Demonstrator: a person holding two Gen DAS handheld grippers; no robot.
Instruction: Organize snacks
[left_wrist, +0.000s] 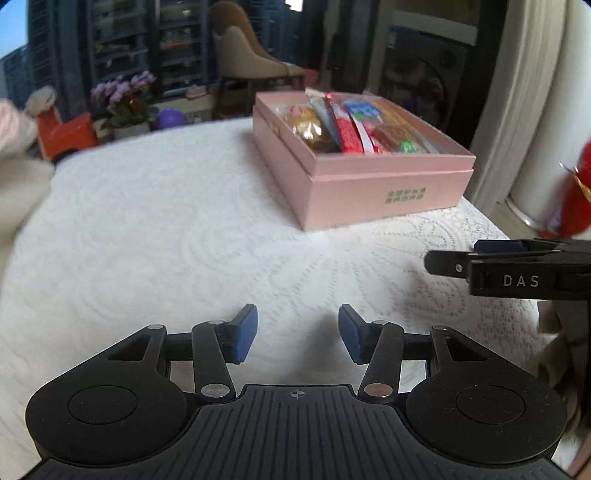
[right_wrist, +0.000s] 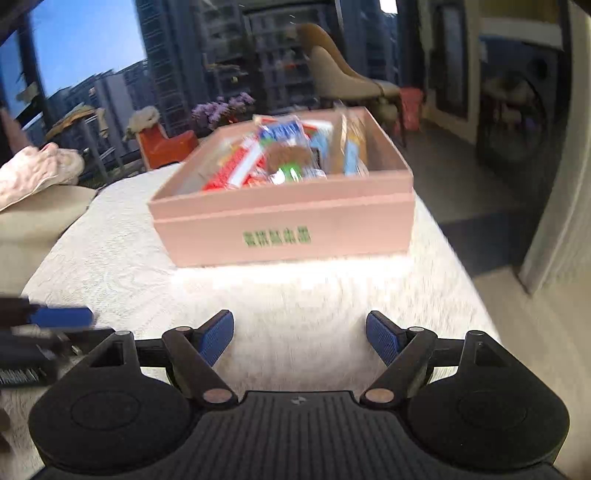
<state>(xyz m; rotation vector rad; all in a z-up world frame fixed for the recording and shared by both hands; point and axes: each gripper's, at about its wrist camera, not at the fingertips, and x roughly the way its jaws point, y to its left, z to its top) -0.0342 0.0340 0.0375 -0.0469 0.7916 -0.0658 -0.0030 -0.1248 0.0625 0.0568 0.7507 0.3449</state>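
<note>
A pink cardboard box (left_wrist: 384, 184) (right_wrist: 284, 218) stands on a white embossed cloth (left_wrist: 166, 221) (right_wrist: 122, 251), packed with several wrapped snacks (left_wrist: 354, 127) (right_wrist: 280, 155) in red, blue, orange and green wrappers. My left gripper (left_wrist: 298, 332) hovers over the cloth in front of the box, open, nothing between its blue pads. My right gripper (right_wrist: 299, 338) is also open and empty, facing the box's printed side. The right gripper's finger (left_wrist: 480, 260) shows at the right edge of the left wrist view; the left gripper's pad (right_wrist: 61, 316) shows at the left edge of the right wrist view.
A red object (left_wrist: 574, 192) sits at the far right edge, blurred. Beyond the table stand a beige chair (left_wrist: 251, 55) (right_wrist: 343, 74), purple flowers (left_wrist: 125, 96) (right_wrist: 221, 107), an orange toy (left_wrist: 66, 133) (right_wrist: 166, 144) and a pink cloth (right_wrist: 37, 173). Floor lies to the right of the table (right_wrist: 480, 206).
</note>
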